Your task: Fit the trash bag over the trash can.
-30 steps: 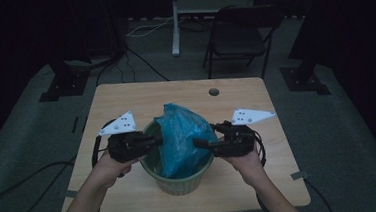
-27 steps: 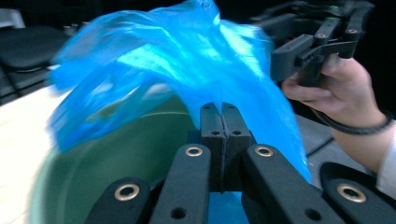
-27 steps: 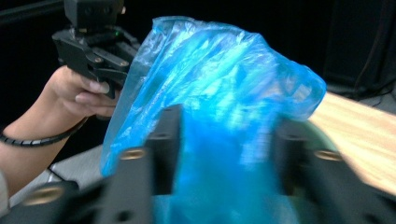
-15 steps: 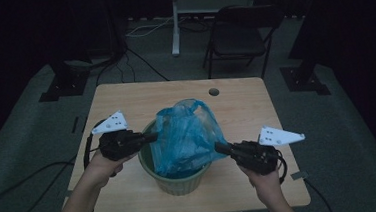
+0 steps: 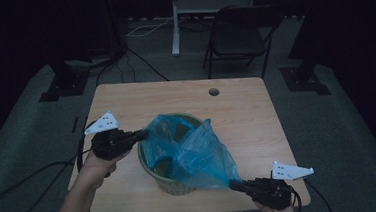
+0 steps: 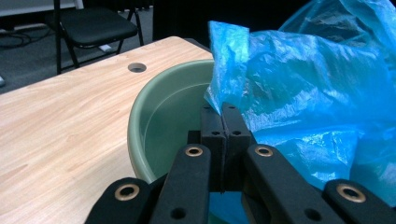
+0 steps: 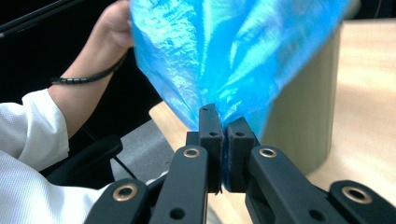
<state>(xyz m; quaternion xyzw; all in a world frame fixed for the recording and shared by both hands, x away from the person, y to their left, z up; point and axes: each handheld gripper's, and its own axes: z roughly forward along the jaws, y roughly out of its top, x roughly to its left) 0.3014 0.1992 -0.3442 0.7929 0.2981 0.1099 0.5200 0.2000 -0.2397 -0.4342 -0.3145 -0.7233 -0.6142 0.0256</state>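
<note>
A blue bag (image 5: pixel 192 153) is lying half in and half out of a green bin (image 5: pixel 174 184), which is standing near the front middle of a table (image 5: pixel 236 112). The bag is stretching from the bin's left rim across its mouth and down past its right side toward the near right corner of the table.

The left gripper (image 5: pixel 140 135) is sitting just left of the bin's rim, its jaws pressed together and pinching the bag's left edge; in the left gripper view the pads (image 6: pixel 212 126) are meeting with blue film (image 6: pixel 299 79) bunching right behind them, and the bin's bare green inside (image 6: pixel 163 121) is showing to the left. The right gripper (image 5: pixel 235 185) is lying low at the near right corner of the table, its jaws having just been closing and now pinching the bag's drawn-out corner; in the right gripper view the film (image 7: pixel 224 51) is fanning up from between the pads (image 7: pixel 208 123), with the bin's wall (image 7: pixel 303 112) just beyond. A hand (image 5: pixel 97 162) is holding the left gripper.

The table is pale wood with a round hole (image 5: pixel 214 91) near its far edge. The room is dim, with a grey floor. A folding chair (image 5: pixel 241 37) is standing beyond the table, cables (image 5: pixel 135 32) are trailing across the far floor, and dark stand bases (image 5: pixel 62 87) are sitting to the far left and right.
</note>
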